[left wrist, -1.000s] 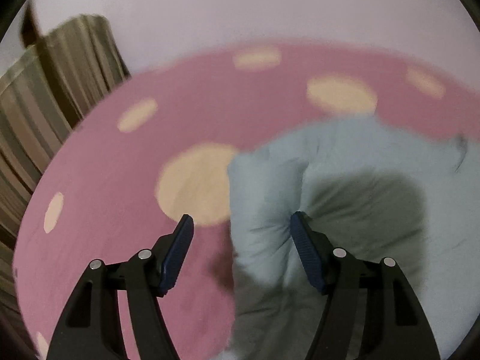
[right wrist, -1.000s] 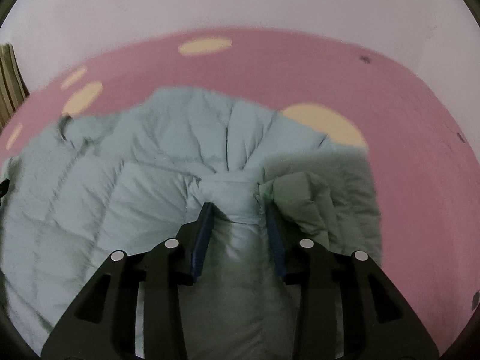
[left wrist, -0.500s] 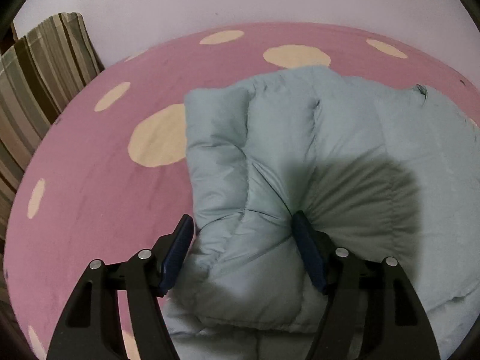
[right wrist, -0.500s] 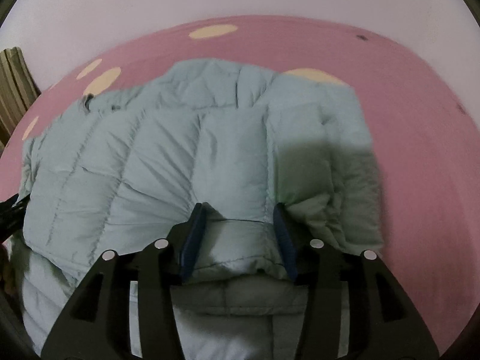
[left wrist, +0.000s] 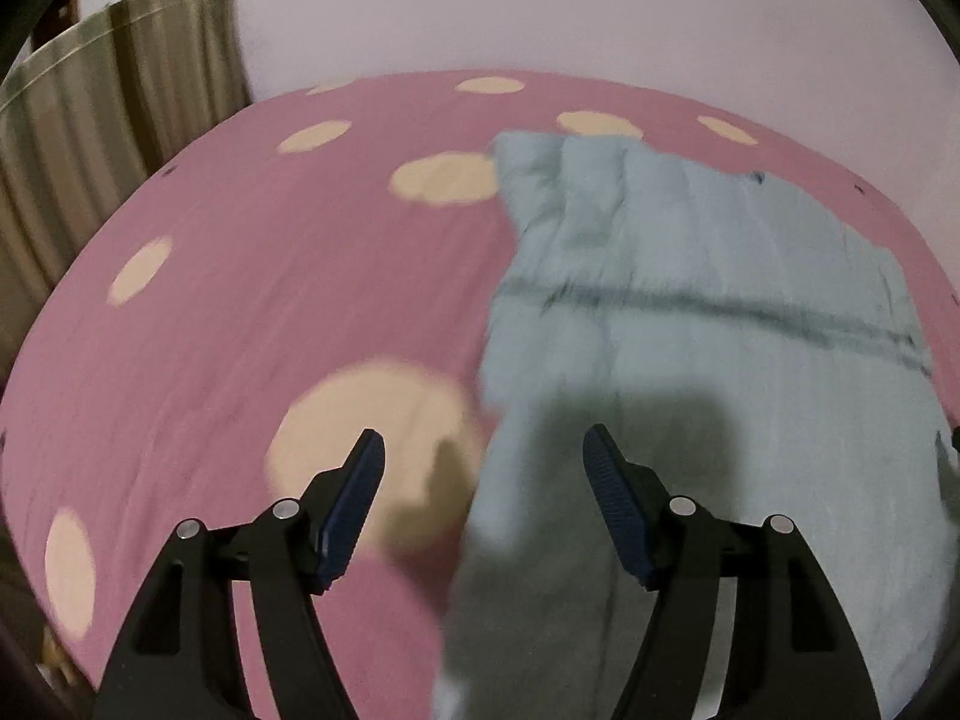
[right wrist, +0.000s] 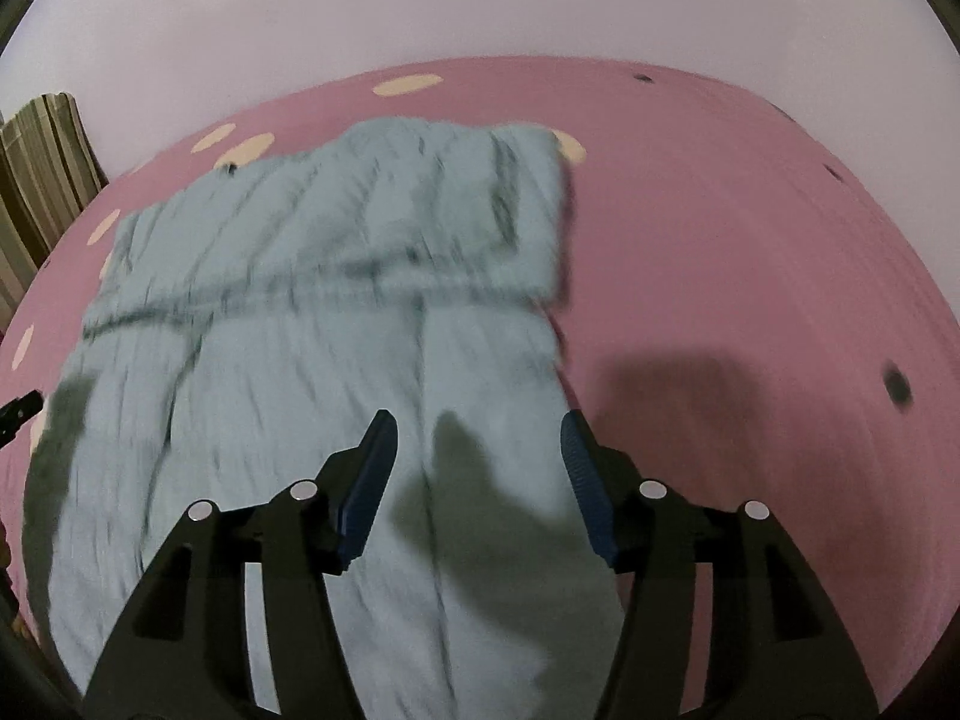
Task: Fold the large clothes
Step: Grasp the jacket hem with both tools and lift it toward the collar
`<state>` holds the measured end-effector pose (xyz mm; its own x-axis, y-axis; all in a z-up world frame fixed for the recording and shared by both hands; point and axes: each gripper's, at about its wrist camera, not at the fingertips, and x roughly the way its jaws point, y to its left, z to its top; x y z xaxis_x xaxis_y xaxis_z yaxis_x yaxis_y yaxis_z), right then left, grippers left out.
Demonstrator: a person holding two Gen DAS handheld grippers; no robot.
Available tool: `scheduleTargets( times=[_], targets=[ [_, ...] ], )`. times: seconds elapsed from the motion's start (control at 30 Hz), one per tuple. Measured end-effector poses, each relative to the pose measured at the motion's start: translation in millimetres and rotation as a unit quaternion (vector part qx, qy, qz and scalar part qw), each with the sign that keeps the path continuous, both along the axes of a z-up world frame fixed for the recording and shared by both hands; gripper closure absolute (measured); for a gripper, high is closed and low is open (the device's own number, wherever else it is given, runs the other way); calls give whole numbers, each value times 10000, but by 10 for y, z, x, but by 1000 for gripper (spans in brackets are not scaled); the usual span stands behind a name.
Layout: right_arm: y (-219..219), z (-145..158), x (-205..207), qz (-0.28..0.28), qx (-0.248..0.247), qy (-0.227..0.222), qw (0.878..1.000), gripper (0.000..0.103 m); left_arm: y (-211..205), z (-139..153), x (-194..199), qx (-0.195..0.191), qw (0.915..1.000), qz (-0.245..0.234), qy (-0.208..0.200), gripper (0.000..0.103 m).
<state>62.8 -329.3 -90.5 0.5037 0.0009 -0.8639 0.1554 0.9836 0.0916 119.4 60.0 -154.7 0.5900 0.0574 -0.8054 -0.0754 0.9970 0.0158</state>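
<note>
A pale blue-grey padded jacket (left wrist: pixel 690 324) lies on a pink bedspread with cream spots (left wrist: pixel 252 300). Its far part is folded over the near part, leaving a fold edge across the middle (right wrist: pixel 384 282). My left gripper (left wrist: pixel 483 453) stands open above the jacket's left edge, nothing between its blue pads. My right gripper (right wrist: pixel 477 441) hovers over the jacket's right side (right wrist: pixel 336 360) with its jaws opening and no fabric pinched between them. The left gripper's tip (right wrist: pixel 21 408) shows at the left rim of the right wrist view. Both views are motion-blurred.
A striped curtain (left wrist: pixel 114 138) hangs at the left beyond the bed edge. A plain pale wall (left wrist: pixel 540 6) runs behind the bed. Bare pink bedspread (right wrist: pixel 750 276) stretches to the right of the jacket.
Both grippers let go of the jacket's folded-over part and pulled back and up. The right jaws widened. The folded layer now lies flat on the jacket.
</note>
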Motion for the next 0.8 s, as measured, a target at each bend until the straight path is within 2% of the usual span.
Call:
scheduleTargets(
  times=[0.1,0.2,0.33,0.43,0.63,0.67,0.7,0.8],
  targets=[
    [-74,-19,-392,-73,12,107,9999,36,83,-53,-378,-80,9998,101,117,35],
    [-120,-32,-660,-127,36,119,9998,35,183,-102,-683,-291,9991,246,208,30],
    [-191,-92,-933,-249,194,205,9993,35,265,-194,-971,-559,9972,360,329,30],
    [-208,-140,-1060,-280,383,276,9985,35,287,-258,-1083,-863,9948,330,436,30],
    [-146,-192,-1223,-238,440,337,9982,35,216,-342,-1175,-936,9942,157,516,30],
    [-134,-192,-1244,-221,450,337,9982,35,197,-339,-1189,-926,9944,127,500,32],
    [-132,-195,-1268,-210,450,337,9982,39,191,-339,-1218,-926,9945,97,490,38],
    [-87,-188,-1326,-114,451,340,9983,56,137,-338,-1280,-848,9952,-69,476,53]
  ],
)
